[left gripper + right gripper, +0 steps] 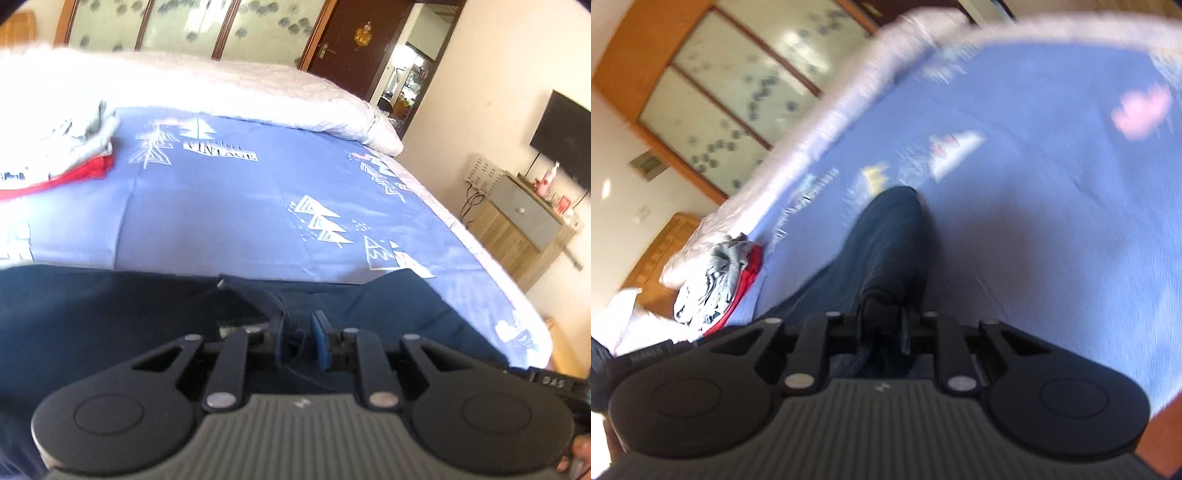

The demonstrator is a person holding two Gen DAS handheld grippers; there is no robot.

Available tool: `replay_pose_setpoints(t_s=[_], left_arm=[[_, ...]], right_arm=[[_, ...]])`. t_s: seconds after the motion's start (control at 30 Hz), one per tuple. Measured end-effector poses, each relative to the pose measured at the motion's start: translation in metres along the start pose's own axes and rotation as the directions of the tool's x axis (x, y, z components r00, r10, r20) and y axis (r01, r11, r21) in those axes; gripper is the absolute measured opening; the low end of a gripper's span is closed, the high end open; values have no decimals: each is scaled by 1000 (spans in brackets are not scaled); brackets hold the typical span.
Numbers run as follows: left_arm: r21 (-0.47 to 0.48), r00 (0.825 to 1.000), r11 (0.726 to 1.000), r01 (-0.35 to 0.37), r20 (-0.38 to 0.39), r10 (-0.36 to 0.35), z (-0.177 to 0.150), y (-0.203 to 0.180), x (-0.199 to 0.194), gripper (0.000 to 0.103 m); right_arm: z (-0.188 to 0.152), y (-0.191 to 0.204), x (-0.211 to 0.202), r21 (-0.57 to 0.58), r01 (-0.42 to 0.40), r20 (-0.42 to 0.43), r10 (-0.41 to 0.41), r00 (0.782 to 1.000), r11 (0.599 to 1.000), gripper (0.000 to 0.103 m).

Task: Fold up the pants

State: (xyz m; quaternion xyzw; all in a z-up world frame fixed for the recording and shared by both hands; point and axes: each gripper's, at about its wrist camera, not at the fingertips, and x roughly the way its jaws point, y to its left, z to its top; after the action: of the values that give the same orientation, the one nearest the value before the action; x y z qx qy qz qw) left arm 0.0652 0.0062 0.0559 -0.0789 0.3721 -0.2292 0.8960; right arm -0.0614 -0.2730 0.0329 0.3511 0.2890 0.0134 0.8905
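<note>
Dark navy pants lie across the near part of a bed with a blue printed sheet. My left gripper sits low over the pants near the waistband, its jaws close together around a dark drawstring and a fold of the fabric. In the right wrist view, my right gripper is shut on a bunched part of the pants, which stretch away over the sheet. That view is blurred by motion.
A pile of folded grey, white and red clothes lies at the far left of the bed, also in the right wrist view. A white quilt lies along the far side. A wooden cabinet stands beyond the bed's right edge.
</note>
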Motion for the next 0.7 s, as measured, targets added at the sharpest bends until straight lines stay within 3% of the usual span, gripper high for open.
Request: replay_pose_setpoints(t_s=[0.07,0.1,0.13,0.2,0.27,0.33,0.4,0.5,0.6,0.7], left_arm=[[-36,992,998,-46,-122,41,-12,13,27,19],[-61,971,996,-70,-232,54,-24,21,47,21],[-78,972,993,-86,-227,67,-36,27,53,23],[-32,977,995,-93,-194,85,-43,19,41,25],[-4,974,995,-97,-204,94,-45,14,31,28],[-11,975,997,-77,-211,73,-44,15,16,38],[-55,983,997,-45,-183,34,-46,24,-4,38],[-132,989,989,-67,-143,48,-49,56,-45,36],[-281,996,957,-72,-75,52,-59,109,-98,41],[-452,990,883,-127,-4,141,-73,168,-142,53]], right_arm=[[-7,0,7,-8,34,-20,-34,999,999,23],[-10,-4,22,-3,75,-56,-75,996,997,24],[-15,-10,31,-18,118,-66,-118,991,993,35],[-20,-14,35,-69,132,-48,-135,990,989,35],[-13,-13,30,-65,151,-51,-154,987,986,53],[-8,-13,21,-46,185,-21,-186,982,982,54],[-8,-15,10,-3,190,17,-190,982,982,54],[-9,4,-7,-37,234,120,-229,966,971,54],[-18,34,-18,-129,235,187,-210,960,963,54],[-31,61,-12,-228,175,156,-142,978,958,54]])
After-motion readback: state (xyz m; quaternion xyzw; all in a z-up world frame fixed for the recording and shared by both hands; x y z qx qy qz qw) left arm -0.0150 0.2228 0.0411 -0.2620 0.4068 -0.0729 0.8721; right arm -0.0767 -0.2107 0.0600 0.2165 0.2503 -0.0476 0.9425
